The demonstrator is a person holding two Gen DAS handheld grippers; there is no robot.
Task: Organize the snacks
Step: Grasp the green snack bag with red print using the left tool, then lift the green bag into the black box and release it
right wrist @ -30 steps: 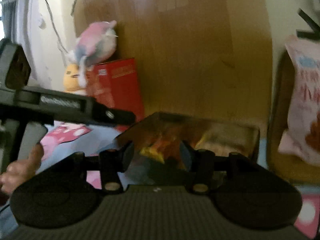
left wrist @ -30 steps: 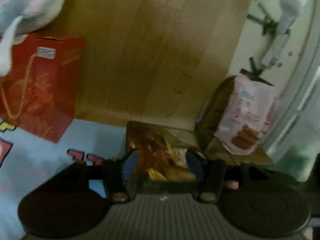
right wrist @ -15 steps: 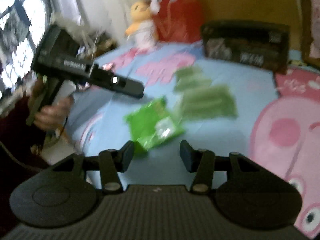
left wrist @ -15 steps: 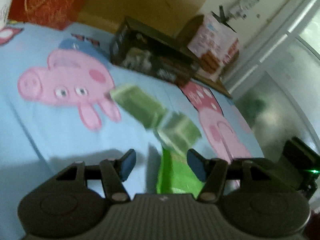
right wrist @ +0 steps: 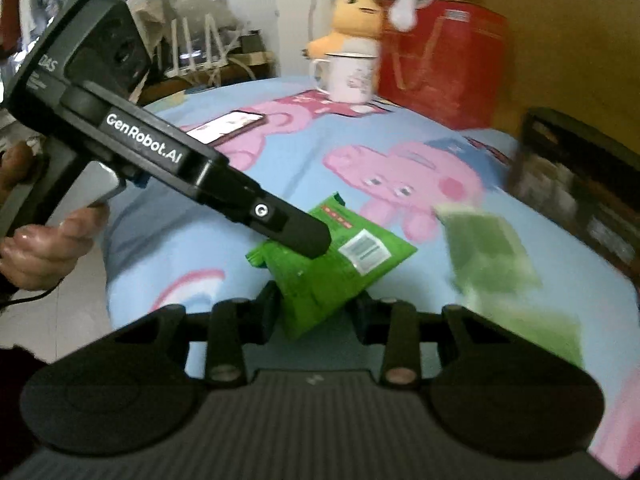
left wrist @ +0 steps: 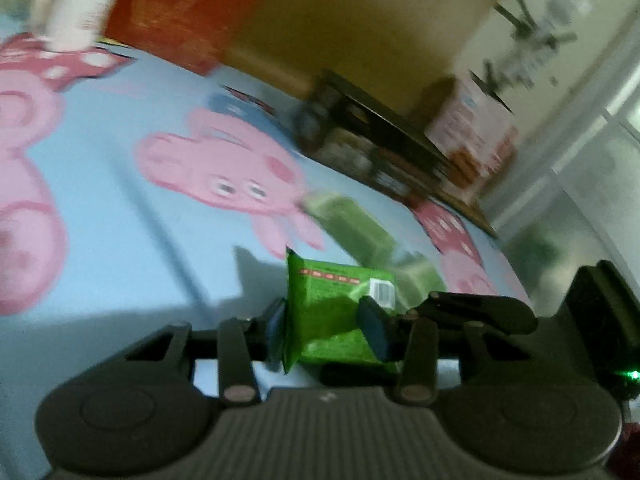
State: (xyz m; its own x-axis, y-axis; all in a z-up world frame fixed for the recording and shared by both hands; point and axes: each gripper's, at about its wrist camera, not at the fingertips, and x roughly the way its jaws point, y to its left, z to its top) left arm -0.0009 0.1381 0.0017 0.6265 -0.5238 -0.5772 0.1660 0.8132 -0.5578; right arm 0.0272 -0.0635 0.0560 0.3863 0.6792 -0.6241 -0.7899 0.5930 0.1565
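- Left wrist view: bright green foil snack packet (left wrist: 332,312) is seen between the closing jaws of the left gripper (left wrist: 326,330); right gripper (left wrist: 472,312) is seen at its far edge.
- Right wrist view: the packet lies between the closing jaws of the right gripper (right wrist: 316,312) too; pad contact cannot be told.
- Only here: hand (right wrist: 36,248), phone (right wrist: 228,126), white enamel mug (right wrist: 350,76), yellow plush toy (right wrist: 356,14).
- Pale green packets (right wrist: 488,252) lie beside, on a blue pig-print cloth (right wrist: 304,168).
- "GenRobot.AI" is read on the left gripper's body.

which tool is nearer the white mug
Left. The left tool reaches in from the mug's side of the table; the right tool sits nearer the camera, farther back.
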